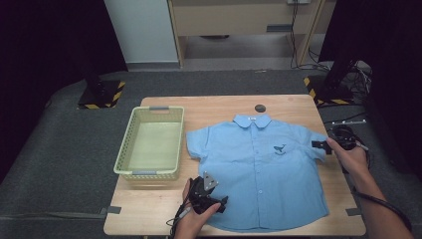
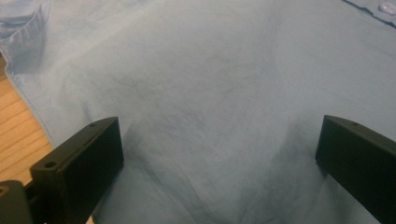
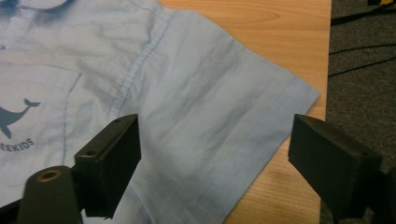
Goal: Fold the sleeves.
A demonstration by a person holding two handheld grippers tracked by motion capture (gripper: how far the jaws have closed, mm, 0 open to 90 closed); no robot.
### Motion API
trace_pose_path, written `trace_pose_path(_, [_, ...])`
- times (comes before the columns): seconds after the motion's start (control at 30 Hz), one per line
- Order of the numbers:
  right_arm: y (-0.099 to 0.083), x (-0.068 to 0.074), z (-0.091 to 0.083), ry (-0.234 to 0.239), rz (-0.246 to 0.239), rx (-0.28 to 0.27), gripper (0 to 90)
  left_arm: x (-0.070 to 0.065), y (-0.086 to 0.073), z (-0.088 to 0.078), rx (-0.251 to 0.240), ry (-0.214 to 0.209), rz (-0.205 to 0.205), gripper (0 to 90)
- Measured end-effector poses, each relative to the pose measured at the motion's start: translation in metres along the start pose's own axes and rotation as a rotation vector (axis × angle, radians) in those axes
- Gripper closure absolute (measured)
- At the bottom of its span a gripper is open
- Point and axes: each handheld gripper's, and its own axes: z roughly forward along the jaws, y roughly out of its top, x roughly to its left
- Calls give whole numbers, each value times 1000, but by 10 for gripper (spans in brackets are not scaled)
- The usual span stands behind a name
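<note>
Hovering over a blue shirt (image 1: pixel 259 172) spread flat on the counter (image 1: pixel 149 209).
Left gripper (image 1: pixel 211 196) sits near the counter's front edge, jaws wide, empty, above the shirt's hem; right gripper (image 1: pixel 321 145) at the right edge straddles the sleeve (image 3: pixel 243 116), jaws apart, holding nothing. A basket (image 1: pixel 124 149) stands at left.

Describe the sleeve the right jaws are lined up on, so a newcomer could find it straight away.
Start at the wooden table, where a light blue shirt lies flat, collar away from the person. The sleeve is the short one reaching the table's right edge. It lies beside the whale print; the other sleeve points at the green basket.
</note>
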Motion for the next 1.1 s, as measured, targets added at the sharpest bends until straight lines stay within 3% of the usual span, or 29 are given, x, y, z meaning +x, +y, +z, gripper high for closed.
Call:
trace_pose_path(0.3, [-8,-14,12,-47,37,3,332,-1,0,0,1,1,-1,0])
trace_pose_path(0.53, [-7,-16,22,-76,48,-6,348,-1,-1,-1,1,0,1,0])
trace_pose_path(0.73, [-6,-11,29,-119,-3,-2,386,-2,-1,-1,-1,-1,-1,0])
trace_pose_path(0.83, [-8,-5,30,-146,-60,-1,461,-2,-1,-1,1,0,0,0])
trace_pose_path(1.1, [-11,1,29,-109,-70,-29,772,-3,-1,-1,-4,2,-5,0])
